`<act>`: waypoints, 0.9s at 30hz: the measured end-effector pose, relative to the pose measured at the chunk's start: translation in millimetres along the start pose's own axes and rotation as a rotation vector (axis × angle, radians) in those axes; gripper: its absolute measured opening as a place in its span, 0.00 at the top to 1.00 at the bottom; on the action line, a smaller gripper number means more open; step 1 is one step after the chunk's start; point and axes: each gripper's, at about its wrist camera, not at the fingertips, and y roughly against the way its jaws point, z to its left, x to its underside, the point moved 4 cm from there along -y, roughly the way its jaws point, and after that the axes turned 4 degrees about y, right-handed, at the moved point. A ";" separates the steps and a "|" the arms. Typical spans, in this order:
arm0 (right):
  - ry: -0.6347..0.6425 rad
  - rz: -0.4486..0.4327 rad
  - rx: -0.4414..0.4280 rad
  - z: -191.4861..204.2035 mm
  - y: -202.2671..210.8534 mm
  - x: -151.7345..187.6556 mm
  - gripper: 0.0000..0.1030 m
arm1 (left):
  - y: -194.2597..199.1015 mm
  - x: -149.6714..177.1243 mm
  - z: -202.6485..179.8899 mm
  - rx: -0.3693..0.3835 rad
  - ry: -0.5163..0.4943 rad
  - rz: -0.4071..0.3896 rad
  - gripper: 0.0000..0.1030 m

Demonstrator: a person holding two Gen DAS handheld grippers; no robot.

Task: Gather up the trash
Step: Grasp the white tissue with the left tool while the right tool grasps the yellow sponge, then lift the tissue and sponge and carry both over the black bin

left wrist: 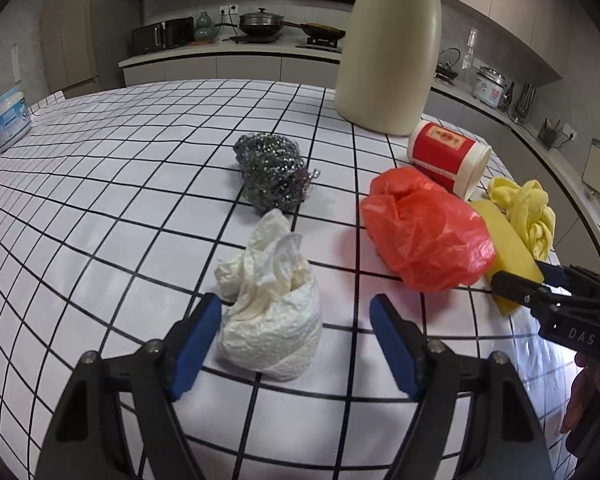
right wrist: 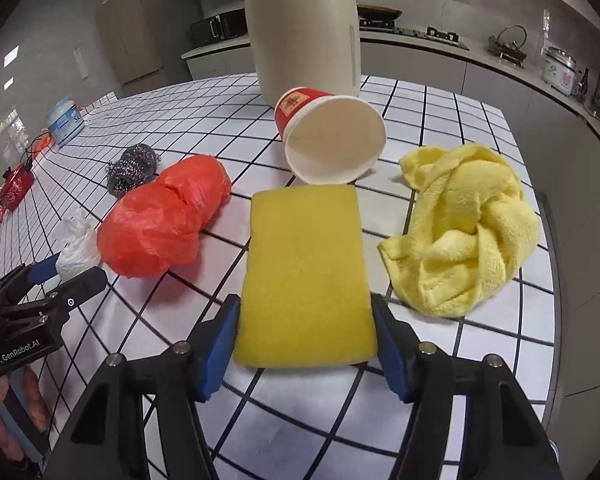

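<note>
A crumpled white paper towel (left wrist: 270, 320) lies on the checked tablecloth between the fingers of my left gripper (left wrist: 296, 344), which is open around it; it also shows in the right wrist view (right wrist: 78, 250). A red plastic bag (left wrist: 424, 228) (right wrist: 164, 216) lies to its right. A red paper cup (left wrist: 448, 156) (right wrist: 332, 140) lies on its side. A yellow sponge (right wrist: 306, 284) (left wrist: 508, 256) lies flat between the pads of my right gripper (right wrist: 306, 340); the pads sit at its edges and no squeeze shows.
A steel scourer (left wrist: 272, 172) (right wrist: 134, 168) lies behind the towel. A yellow cloth (right wrist: 464, 228) (left wrist: 528, 212) lies at the table's right edge. A tall beige bin (left wrist: 388, 44) (right wrist: 304, 28) stands at the back. A white jar (left wrist: 10, 116) stands far left.
</note>
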 end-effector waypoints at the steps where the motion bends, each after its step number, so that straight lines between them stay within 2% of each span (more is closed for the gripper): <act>1: 0.004 -0.001 0.003 0.6 -0.6 -0.9 0.37 | -2.4 -0.6 0.7 -0.004 0.000 0.009 0.30; 2: 0.008 -0.001 0.005 1.2 -1.2 -1.5 0.39 | -4.5 -0.2 0.8 -0.011 -0.001 0.022 0.32; 3: 0.011 -0.003 0.004 1.6 -1.2 -1.8 0.41 | -2.6 -0.4 0.1 -0.010 -0.006 0.015 0.42; 4: 0.013 -0.004 0.003 1.8 -0.8 -1.9 0.45 | -0.5 0.3 -0.1 0.005 -0.006 0.013 0.63; 5: 0.014 -0.004 0.001 1.7 0.0 -2.1 0.47 | 1.2 1.1 0.5 0.012 -0.003 0.015 0.65; 10: 0.019 -0.044 -0.008 3.4 18.9 -1.6 0.48 | 25.8 2.2 2.1 0.039 0.019 -0.042 0.65; 15: 0.009 -0.084 -0.025 5.2 39.4 1.1 0.48 | 45.3 1.2 -3.7 0.049 0.017 -0.066 0.65; 27: -0.010 -0.138 -0.012 -9.1 98.8 30.5 0.48 | 77.5 24.5 -51.2 0.072 -0.038 -0.090 0.65</act>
